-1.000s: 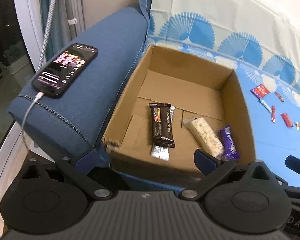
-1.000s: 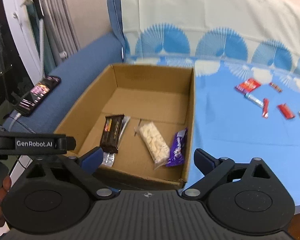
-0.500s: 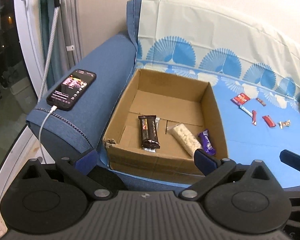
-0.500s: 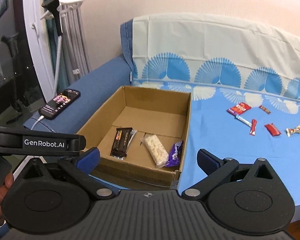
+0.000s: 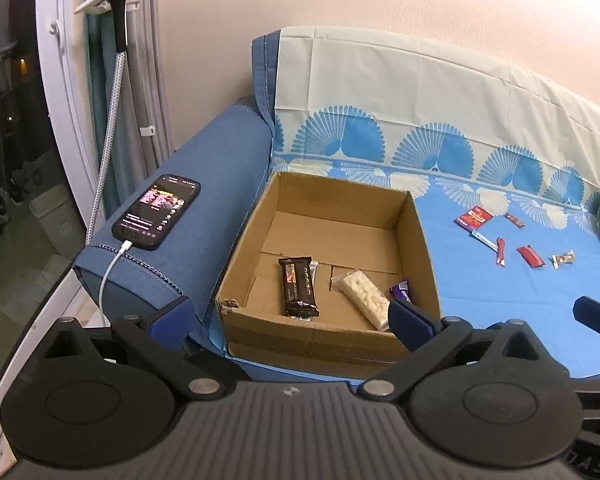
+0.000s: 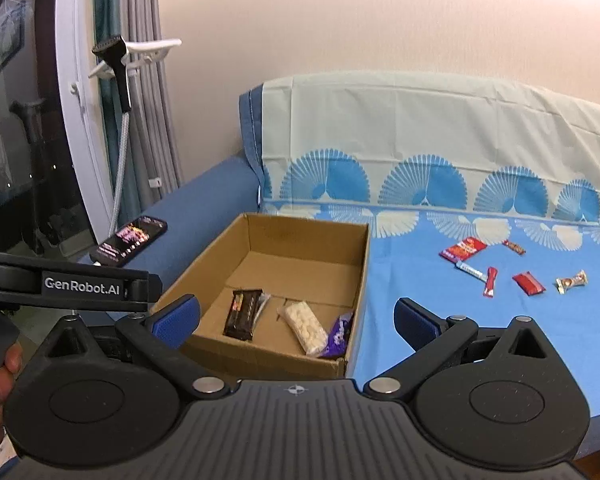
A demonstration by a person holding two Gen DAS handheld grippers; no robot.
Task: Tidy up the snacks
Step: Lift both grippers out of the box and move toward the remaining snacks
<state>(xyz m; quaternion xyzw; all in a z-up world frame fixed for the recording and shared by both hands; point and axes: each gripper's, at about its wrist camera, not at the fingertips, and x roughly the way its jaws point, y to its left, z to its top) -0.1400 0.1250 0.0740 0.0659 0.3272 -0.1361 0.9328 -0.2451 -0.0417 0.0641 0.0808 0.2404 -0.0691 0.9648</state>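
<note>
- The left gripper (image 5: 288,314) has its blue fingers (image 5: 171,317) wide apart. They hold nothing and touch nothing.
- The right gripper (image 6: 296,320) has its fingers (image 6: 416,325) wide apart too, with nothing between them. Both grippers hang in the air in front of the sofa.
- A brown box (image 5: 427,256) sits open on the sofa seat, right beside the blue armrest (image 5: 204,168).
- At the near end of the box lie a dark brown bar (image 5: 298,286), a clear pack of white bits (image 5: 366,294) and a purple wrapper (image 6: 340,334) by the right wall. The far half of the box floor is bare.
- More snacks (image 6: 494,266) lie loose on the blue sheet (image 6: 420,280), well apart from the box: red ones, a thin white one and a small gold one.
- A phone (image 5: 158,211) with a cord lies on the armrest.
- There is bare sheet between the box and the loose snacks.
</note>
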